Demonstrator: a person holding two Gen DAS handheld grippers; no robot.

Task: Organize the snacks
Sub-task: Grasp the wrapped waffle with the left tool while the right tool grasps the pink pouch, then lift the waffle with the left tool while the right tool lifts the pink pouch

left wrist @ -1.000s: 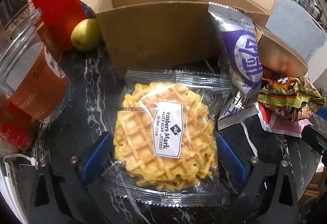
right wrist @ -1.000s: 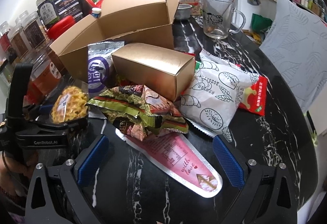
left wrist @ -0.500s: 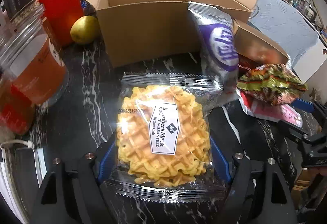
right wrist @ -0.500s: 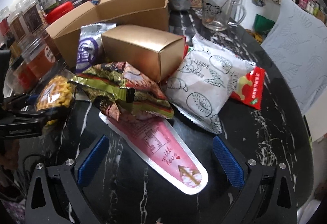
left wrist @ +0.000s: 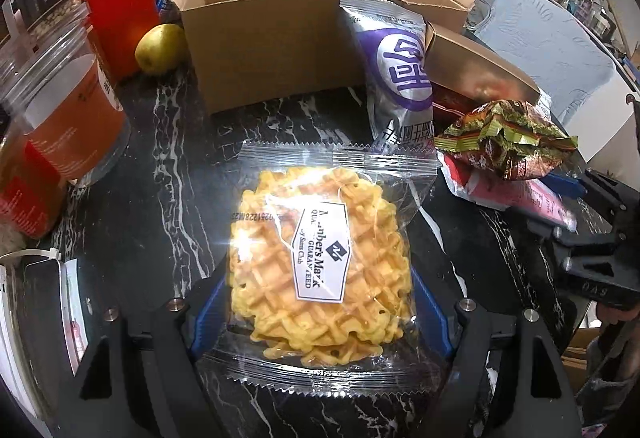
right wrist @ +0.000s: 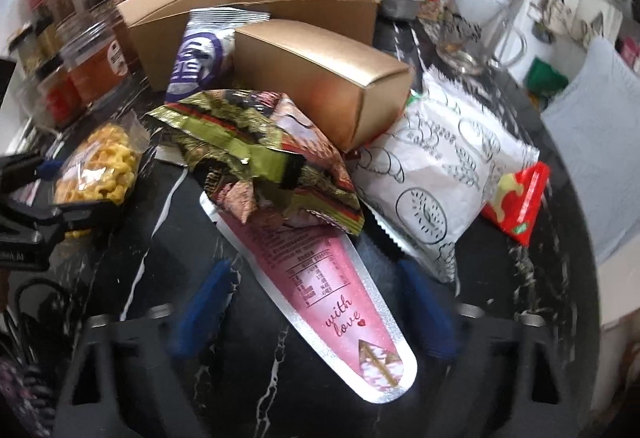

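My left gripper [left wrist: 320, 308] is shut on a clear-wrapped yellow waffle [left wrist: 320, 270], its blue pads pressed on both sides, just above the black marble table [left wrist: 160, 206]. The waffle also shows at the left of the right wrist view [right wrist: 100, 162]. The open cardboard box [left wrist: 276, 34] stands behind it. My right gripper [right wrist: 312, 314] is open, its blue fingers either side of a pink cone-shaped packet [right wrist: 336, 302] lying on the table. A crumpled green-red bag [right wrist: 260, 158] lies on the packet's top end.
A purple-silver pouch [left wrist: 400, 78] leans on the box. A gold box [right wrist: 320, 78], a white pastry bag [right wrist: 440, 174] and a red packet [right wrist: 520, 202] lie to the right. Jars [left wrist: 64, 110], a red container [left wrist: 120, 10] and a pear [left wrist: 158, 48] stand left. A glass mug [right wrist: 476, 38] stands behind.
My left gripper has closed onto the waffle and drawn it back from the box. My right gripper has moved forward so its fingers straddle the pink packet.
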